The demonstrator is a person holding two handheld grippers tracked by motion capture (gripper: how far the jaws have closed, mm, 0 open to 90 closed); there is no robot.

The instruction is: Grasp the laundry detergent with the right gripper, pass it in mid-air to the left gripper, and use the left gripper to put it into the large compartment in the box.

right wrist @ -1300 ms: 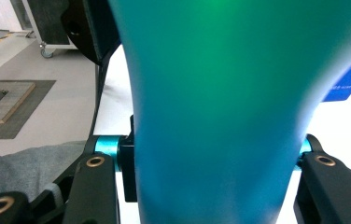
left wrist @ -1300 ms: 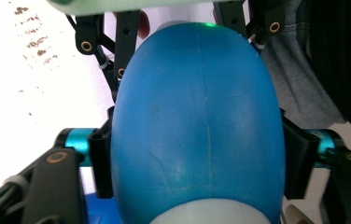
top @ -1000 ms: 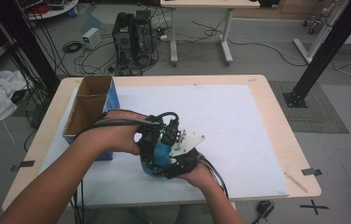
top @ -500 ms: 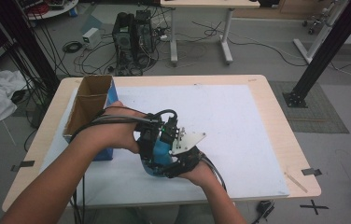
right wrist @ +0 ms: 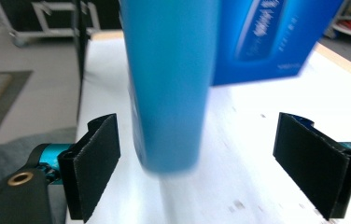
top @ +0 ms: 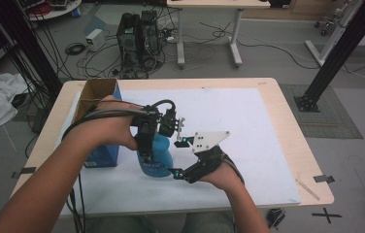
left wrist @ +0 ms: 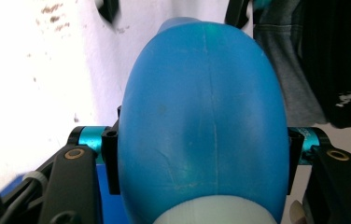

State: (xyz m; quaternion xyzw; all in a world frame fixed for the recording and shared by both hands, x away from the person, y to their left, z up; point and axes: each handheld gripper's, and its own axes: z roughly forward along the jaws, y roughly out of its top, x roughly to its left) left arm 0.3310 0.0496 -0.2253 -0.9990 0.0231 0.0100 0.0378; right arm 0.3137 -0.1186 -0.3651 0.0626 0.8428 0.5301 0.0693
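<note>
**Right jaws letting go of the bottle**

Opening just now, the right gripper [right wrist: 197, 163] is standing clear of the blue bottle [top: 155, 155]. Left gripper [left wrist: 201, 158] is clamping it above the white mat [top: 248, 126], beside the blue box [top: 100, 121].

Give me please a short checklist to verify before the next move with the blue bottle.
1. Left gripper clamped on the blue bottle: ok.
2. Right gripper released; its jaws have just been opening, and its pads stand off the bottle between them: ok.
3. Bottle lifted off the white mat: cannot tell.
4. Way clear of the blue box: not ok, box close beside.
5. Bottle cap closed: cannot tell.
</note>
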